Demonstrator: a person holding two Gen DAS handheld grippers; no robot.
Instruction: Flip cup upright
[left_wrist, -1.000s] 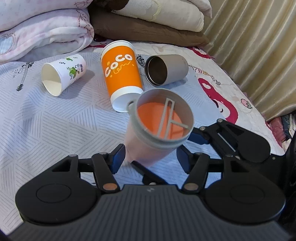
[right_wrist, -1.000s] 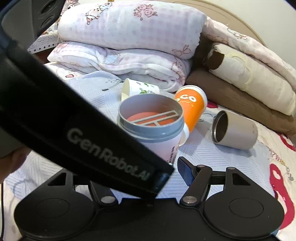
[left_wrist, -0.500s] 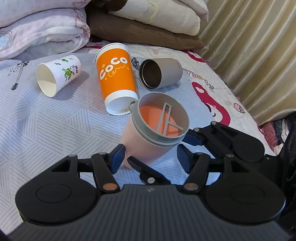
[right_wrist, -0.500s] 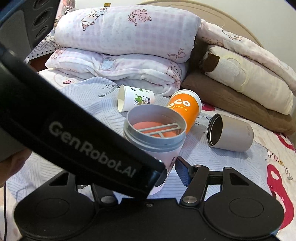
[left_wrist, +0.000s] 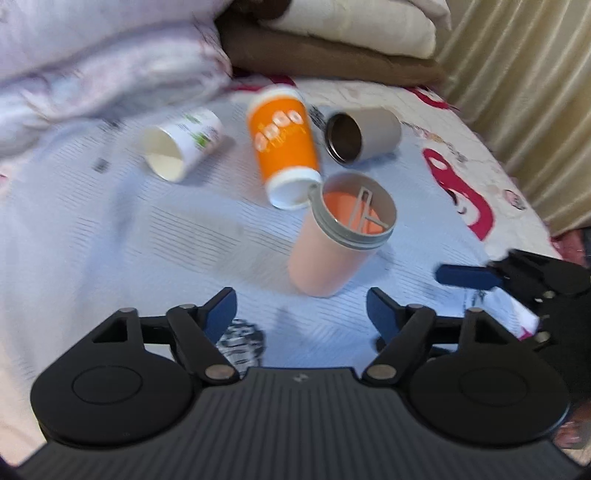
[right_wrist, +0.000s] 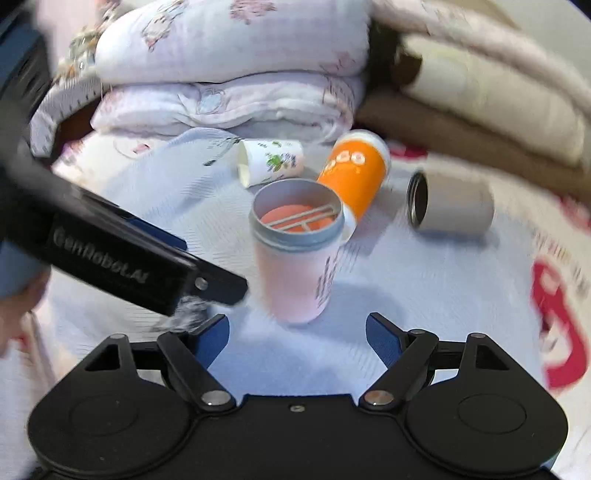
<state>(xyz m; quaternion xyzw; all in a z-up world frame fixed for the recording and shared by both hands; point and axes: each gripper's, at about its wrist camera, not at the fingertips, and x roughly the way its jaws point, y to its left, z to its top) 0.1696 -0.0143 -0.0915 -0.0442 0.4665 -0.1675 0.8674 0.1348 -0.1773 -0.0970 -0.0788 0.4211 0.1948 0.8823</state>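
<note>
A pink cup with a grey threaded rim (left_wrist: 332, 251) stands upright on the bed, mouth up; it also shows in the right wrist view (right_wrist: 295, 258). My left gripper (left_wrist: 301, 314) is open and empty, a short way in front of the cup. My right gripper (right_wrist: 295, 334) is open and empty, just short of the cup; it also shows at the right edge of the left wrist view (left_wrist: 517, 280). The left gripper's body (right_wrist: 110, 258) crosses the right wrist view at the left.
An orange cup (left_wrist: 284, 147), a white paper cup (left_wrist: 181, 147) and a grey metal cup (left_wrist: 362, 136) lie on their sides behind the pink cup. Folded quilts and blankets (right_wrist: 229, 74) are stacked at the back. A curtain (left_wrist: 535, 92) hangs at the right.
Both grippers have opened, let go of the pink cup and drawn back from it. The cup now stands on the bed on its own. The current frames are blurred by motion.
</note>
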